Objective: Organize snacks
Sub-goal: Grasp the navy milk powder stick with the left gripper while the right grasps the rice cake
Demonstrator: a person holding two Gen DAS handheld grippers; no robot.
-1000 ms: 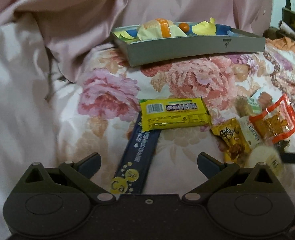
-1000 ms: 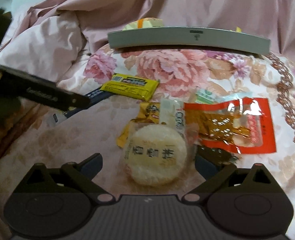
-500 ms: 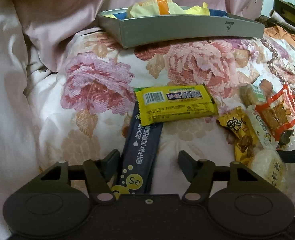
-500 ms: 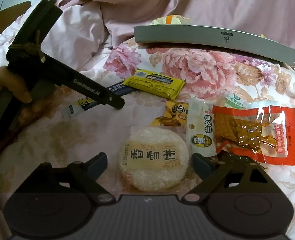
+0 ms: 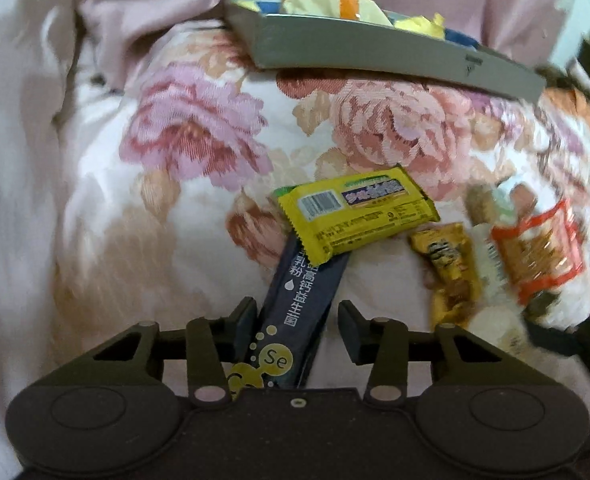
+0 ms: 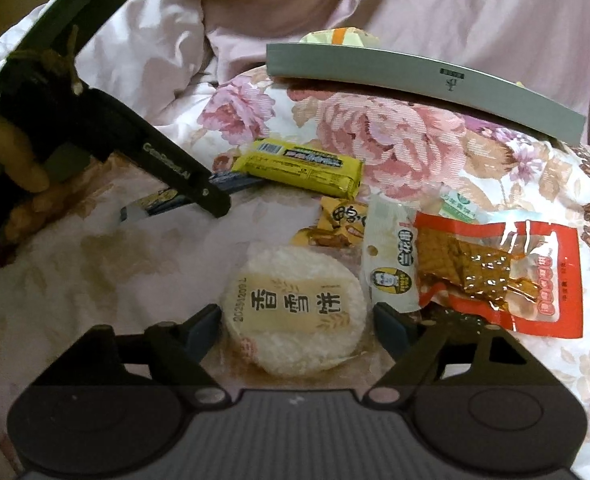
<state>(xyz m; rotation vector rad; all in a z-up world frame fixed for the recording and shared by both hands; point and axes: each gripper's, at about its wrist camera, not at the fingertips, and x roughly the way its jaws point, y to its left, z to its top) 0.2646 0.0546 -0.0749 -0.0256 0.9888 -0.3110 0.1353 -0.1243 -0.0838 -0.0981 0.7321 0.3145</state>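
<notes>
The left gripper (image 5: pixel 295 322) has just been closing its jaws around the long dark navy powder sachet (image 5: pixel 301 304), which lies between the fingers; the left pad touches the sachet's edge while a narrow gap shows at the right pad, so the jaws are not yet clamped. The sachet's far end is tucked under a rectangular yellow plastic-wrapped snack bar (image 5: pixel 355 216), both lying on the floral quilted bedspread (image 5: pixel 191 140) in front of the shallow grey cardboard tray (image 5: pixel 375 52), which already holds yellow-wrapped snacks. The right gripper (image 6: pixel 295 316) has also just been closing its jaws, and they flank a round white rice cracker in clear wrap (image 6: pixel 295 314) without pressing on it, small gaps showing on both sides. Just beyond the cracker, nearer the tray, lie a small orange-yellow candy packet (image 6: pixel 339 220), a slim white sausage-style pack (image 6: pixel 391 256) and a red-bordered clear pouch of brown dried tofu (image 6: pixel 495 272). A hand (image 6: pixel 11 152) holds the left gripper's handle.
</notes>
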